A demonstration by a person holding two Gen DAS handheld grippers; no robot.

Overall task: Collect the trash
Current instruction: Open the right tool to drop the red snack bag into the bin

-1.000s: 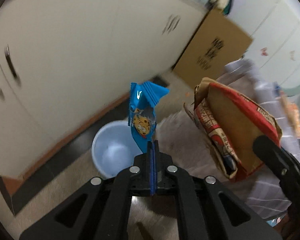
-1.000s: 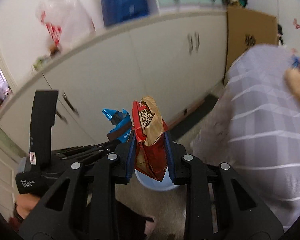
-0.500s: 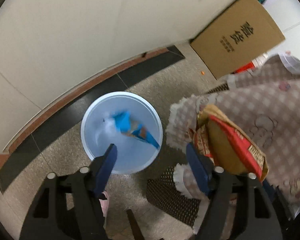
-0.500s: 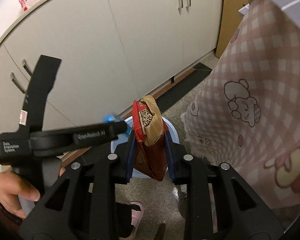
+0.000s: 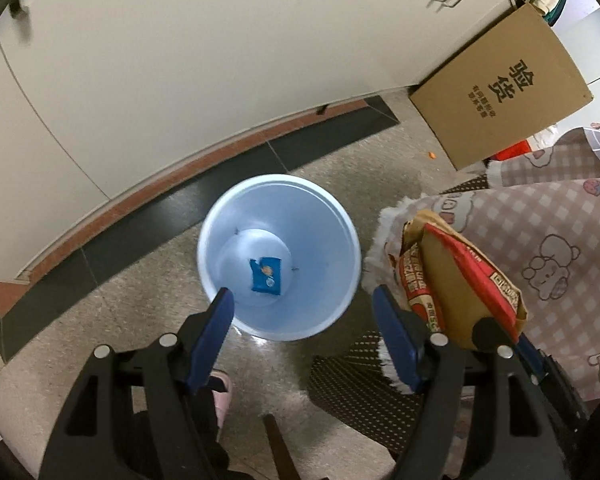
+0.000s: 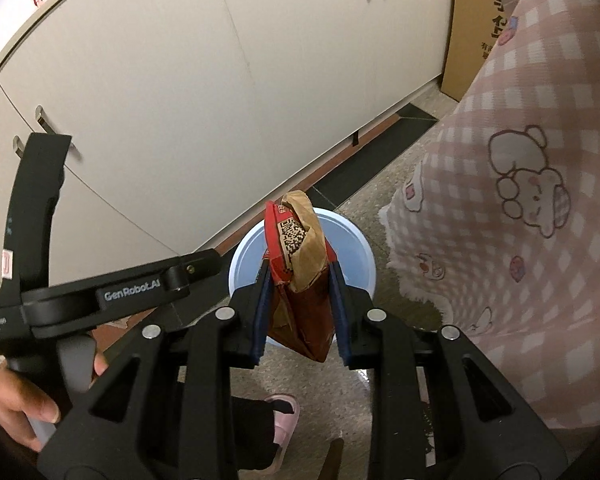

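One piece of trash was already binned: the small blue snack wrapper with a cartoon print (image 5: pixel 265 275) lay flat on the bottom of the round light-blue plastic bin (image 5: pixel 342 240), which stood on the speckled stone floor (image 5: pixel 100 312) near the white cabinet doors (image 5: pixel 180 60). The left hand-held gripper (image 5: pixel 304 312) hung above the bin with its blue-padded jaws spread wide and nothing between them, so its drop looked finished.

Second piece not yet in: the crumpled red and brown paper snack bag (image 6: pixel 300 276) was pinched between the pads of the right hand-held gripper (image 6: pixel 300 308), jaws closed part-way on the bag's sides. From the right wrist view the bag sat roughly in line with the bin's opening, but in the left wrist view it was beside the rim, over the edge of the pink checked cloth with bear prints (image 5: pixel 548 248).

Left to do, as I judge it: bring the bag over the opening and release it. Whether more trash remained elsewhere could not be told.
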